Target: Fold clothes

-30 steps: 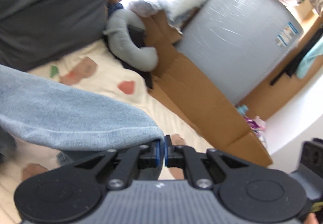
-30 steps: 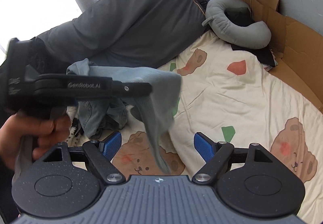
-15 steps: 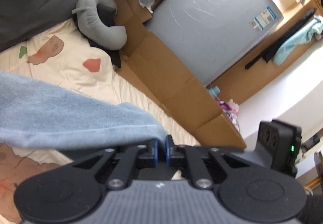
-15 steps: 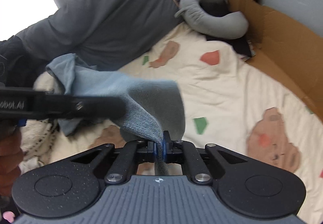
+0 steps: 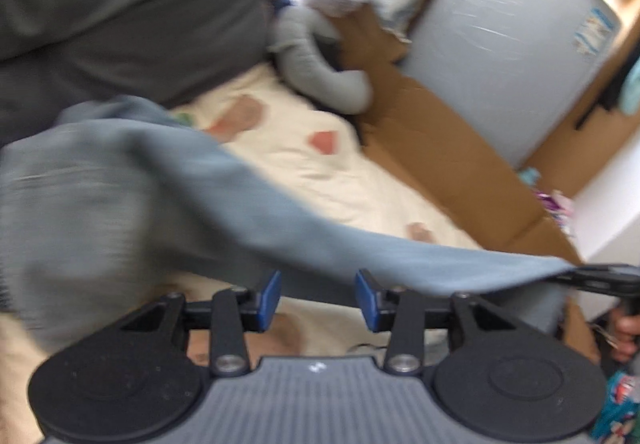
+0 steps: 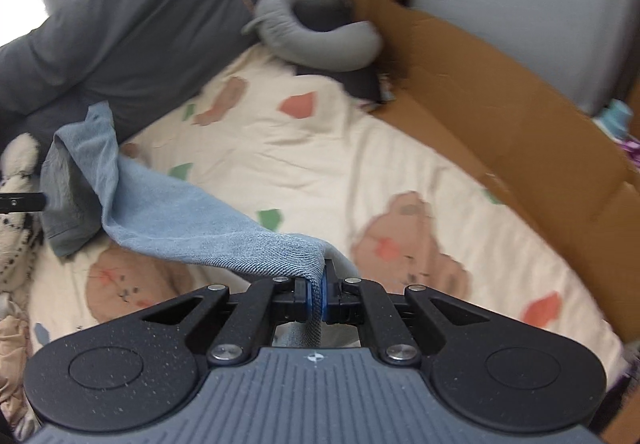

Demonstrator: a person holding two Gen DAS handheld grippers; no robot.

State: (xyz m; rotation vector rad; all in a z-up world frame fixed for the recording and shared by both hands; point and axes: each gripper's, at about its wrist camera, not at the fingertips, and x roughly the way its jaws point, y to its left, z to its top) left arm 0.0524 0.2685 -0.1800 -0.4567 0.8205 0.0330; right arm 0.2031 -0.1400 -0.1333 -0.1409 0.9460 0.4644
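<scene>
Daylight floods in from behind my dark pillow (image 6: 132, 28) and blows out to white. My left view smears with motion; both bend at the edges.

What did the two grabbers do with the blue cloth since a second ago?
The right hand-held gripper, open a second ago, has shut on the blue denim garment and pulled that edge out sideways. The left hand-held gripper, pinching the cloth before, is opening; the fabric passes just beyond its pads, unpinched. The bear-print sheet, grey neck pillow and cardboard stayed put.
</scene>
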